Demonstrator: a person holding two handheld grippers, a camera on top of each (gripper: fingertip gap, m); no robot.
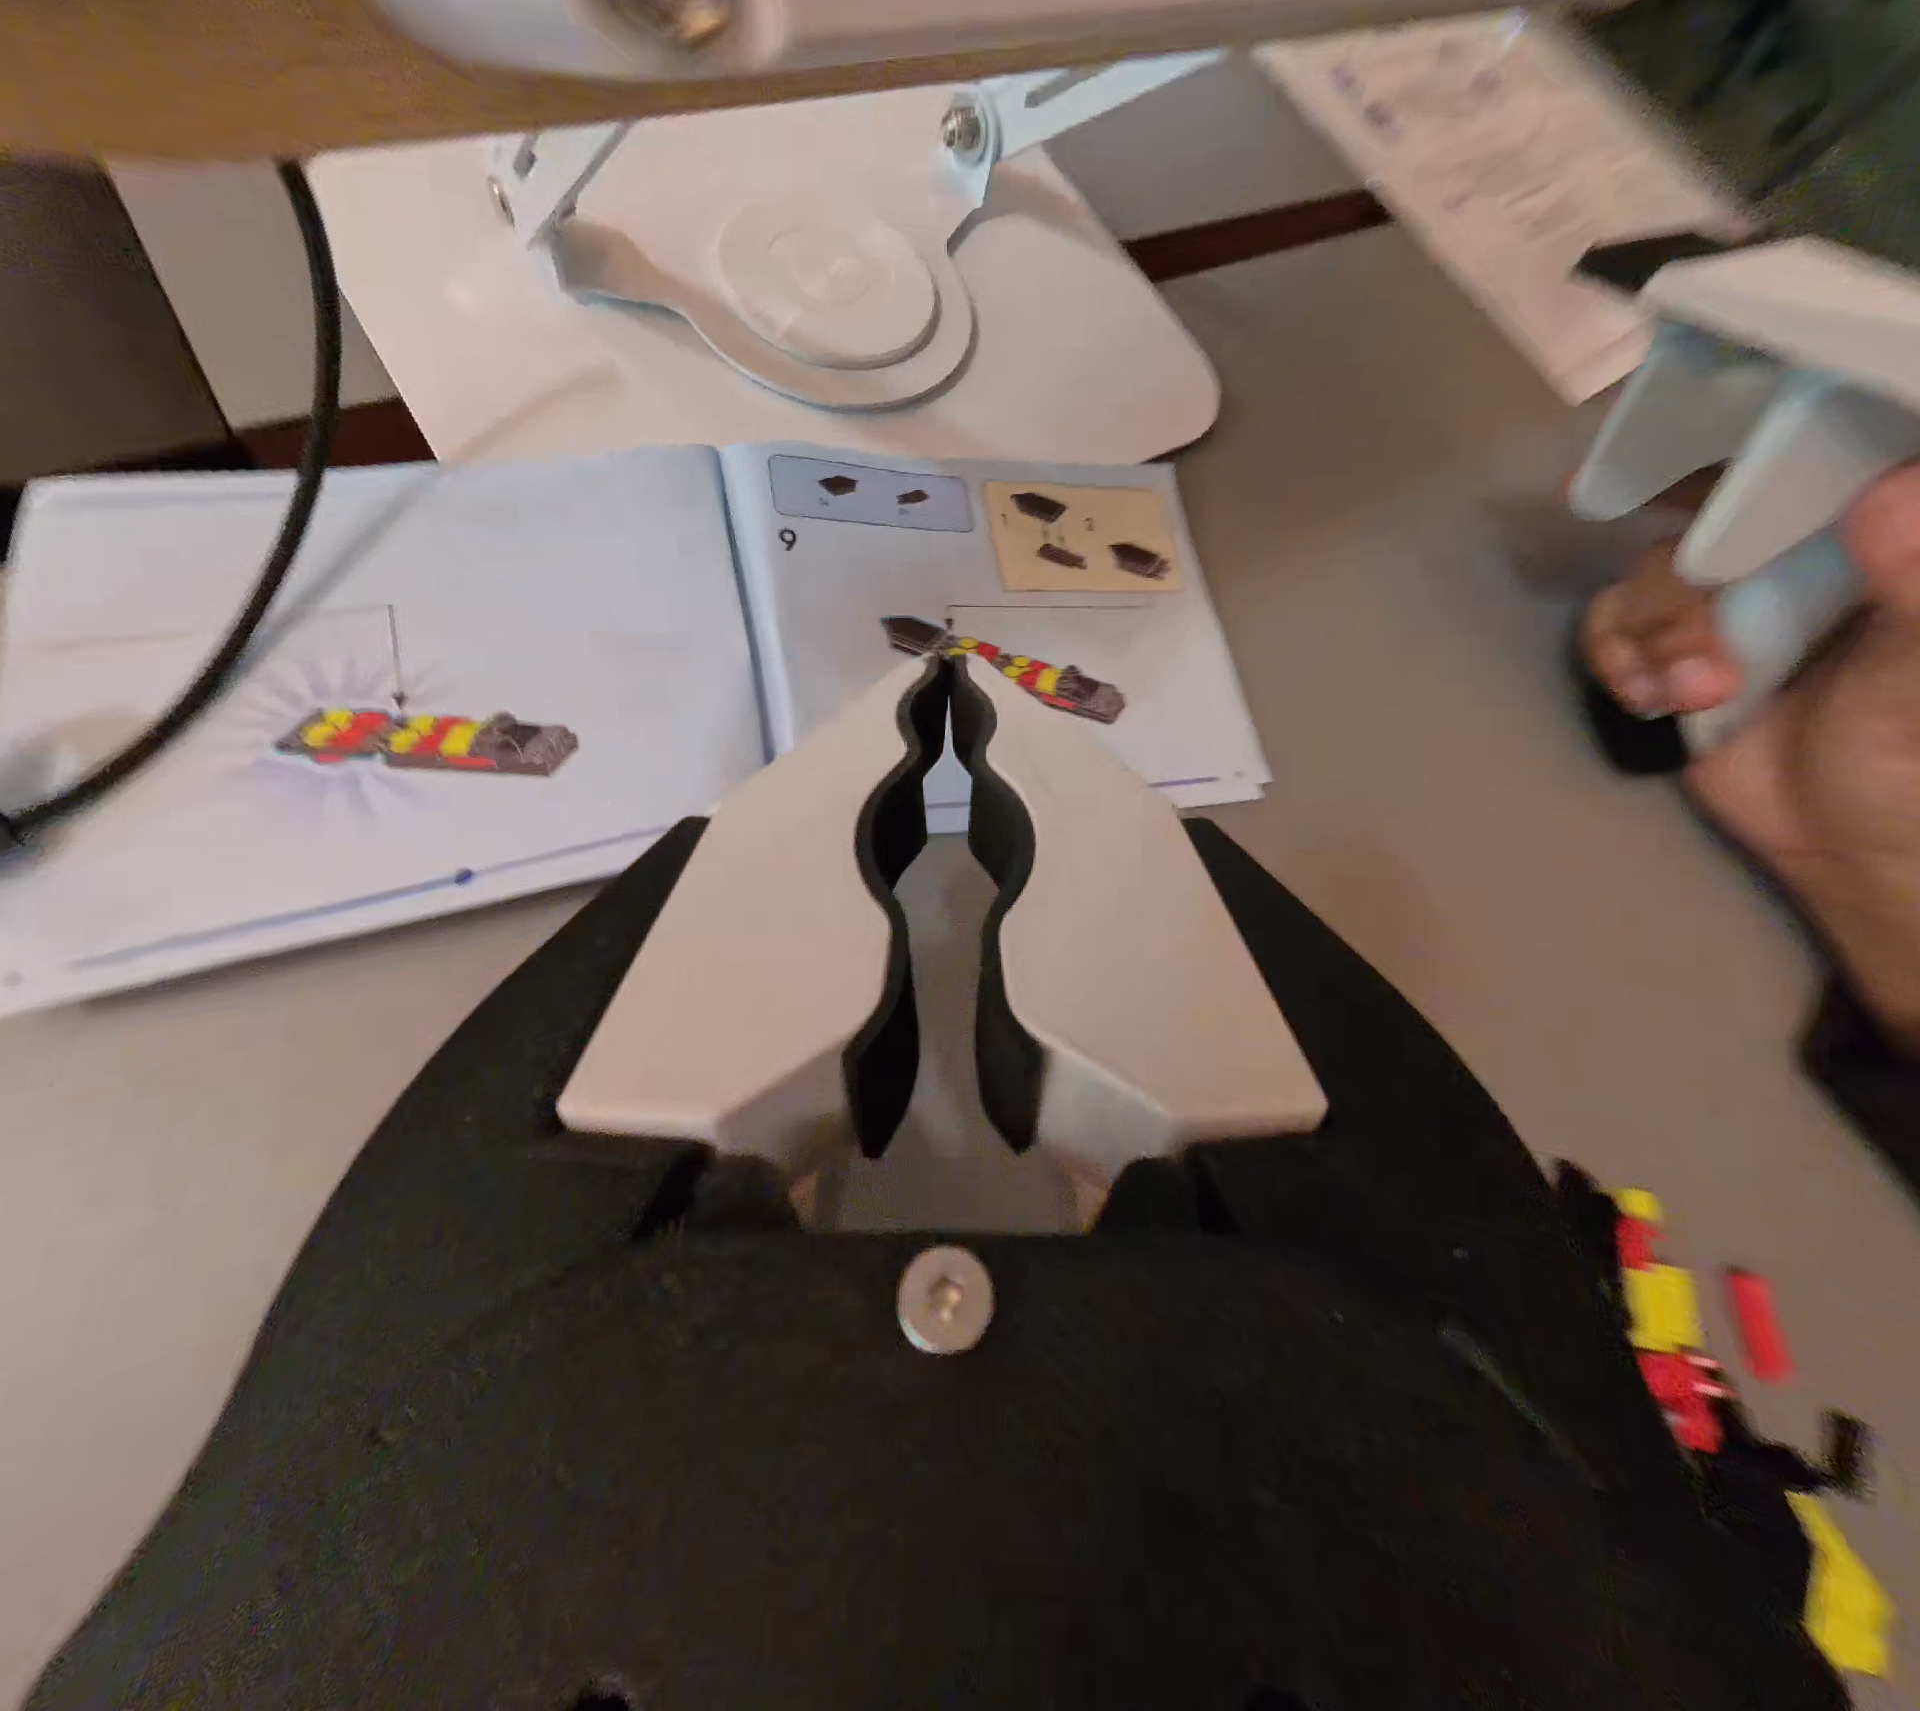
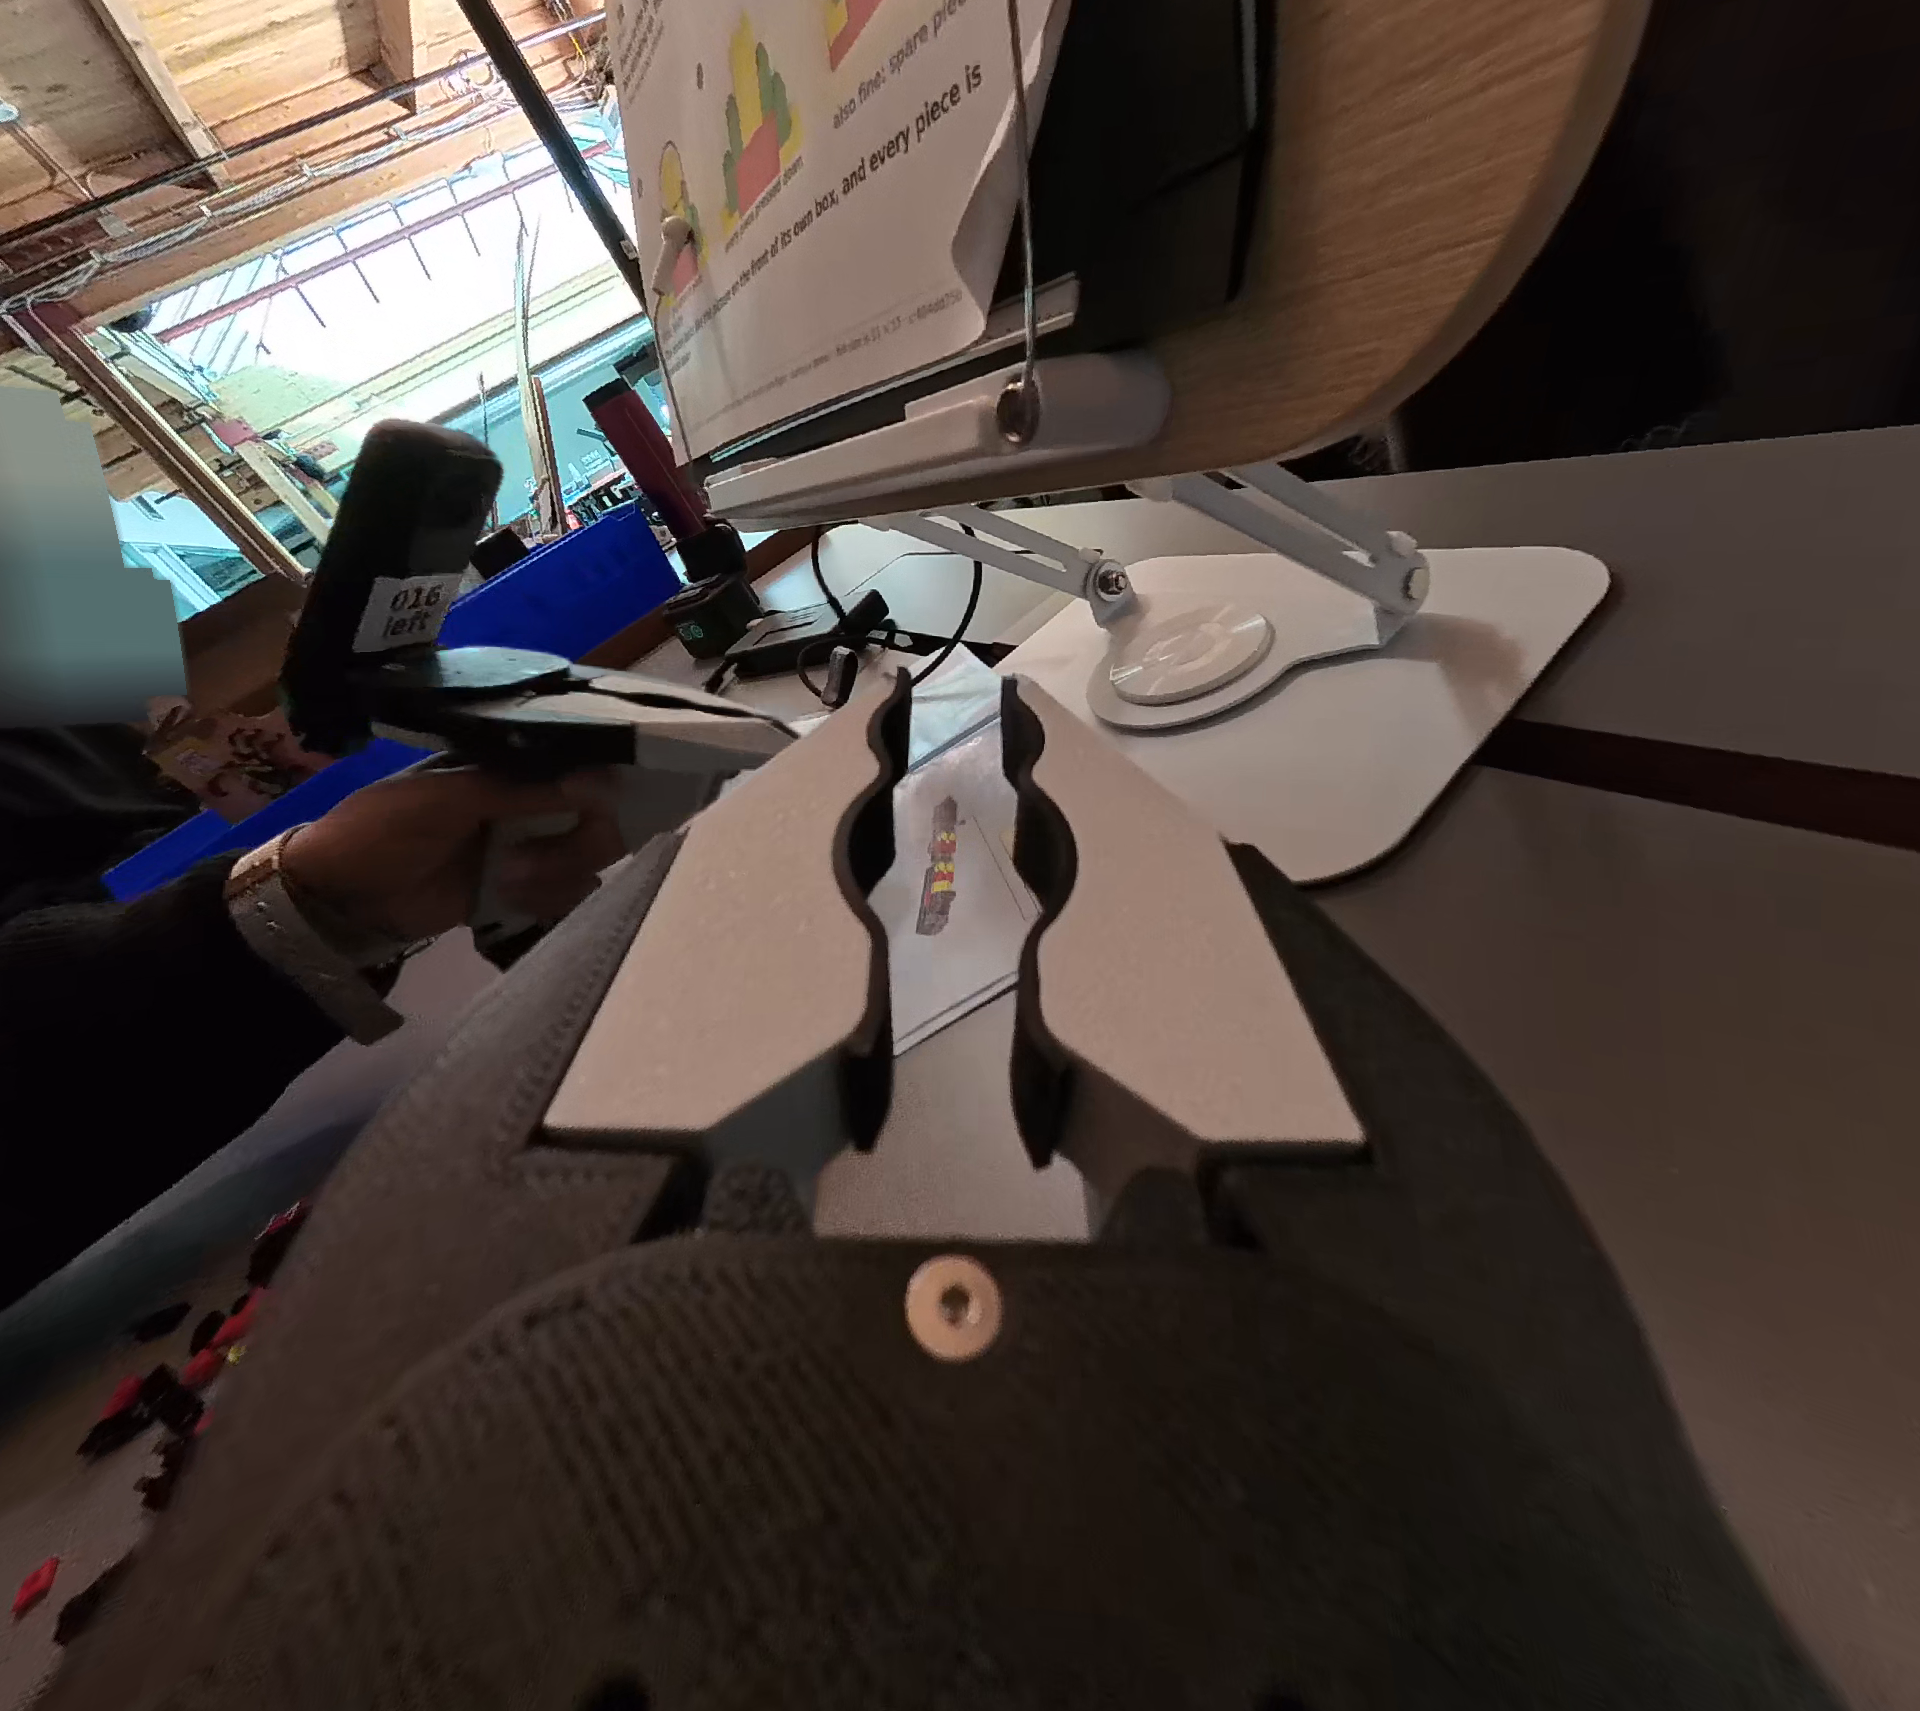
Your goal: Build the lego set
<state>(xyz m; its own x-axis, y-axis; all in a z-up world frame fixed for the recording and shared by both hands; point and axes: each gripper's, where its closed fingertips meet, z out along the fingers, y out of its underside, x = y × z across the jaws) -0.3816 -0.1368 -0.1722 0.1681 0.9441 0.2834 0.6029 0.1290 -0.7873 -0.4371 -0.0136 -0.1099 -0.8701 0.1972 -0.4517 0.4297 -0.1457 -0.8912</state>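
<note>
My left gripper (image 1: 940, 669) is shut and empty. It hovers over the open instruction booklet (image 1: 416, 674) on the grey table (image 1: 1403, 830). My right gripper (image 2: 956, 695) is open and empty, held tilted above the same booklet (image 2: 945, 861), which shows between its fingers. A partly built red, yellow and black lego model (image 1: 1662, 1329) lies blurred at the lower right of the left wrist view, with a loose red piece (image 1: 1756, 1323) beside it. The left gripper (image 2: 779, 734) also shows in the right wrist view, held by a hand.
A white tilting stand (image 1: 831, 290) with a wooden board holds a printed sheet (image 2: 831, 51) behind the booklet. Loose red and dark bricks (image 2: 166, 1391) are scattered at the lower left. Blue bins (image 2: 561, 581) and cables (image 1: 312, 414) lie farther left. A hand (image 1: 1818, 778) grips the other gripper's grey handle. Spacing between my two grippers at the tips: around 15 cm.
</note>
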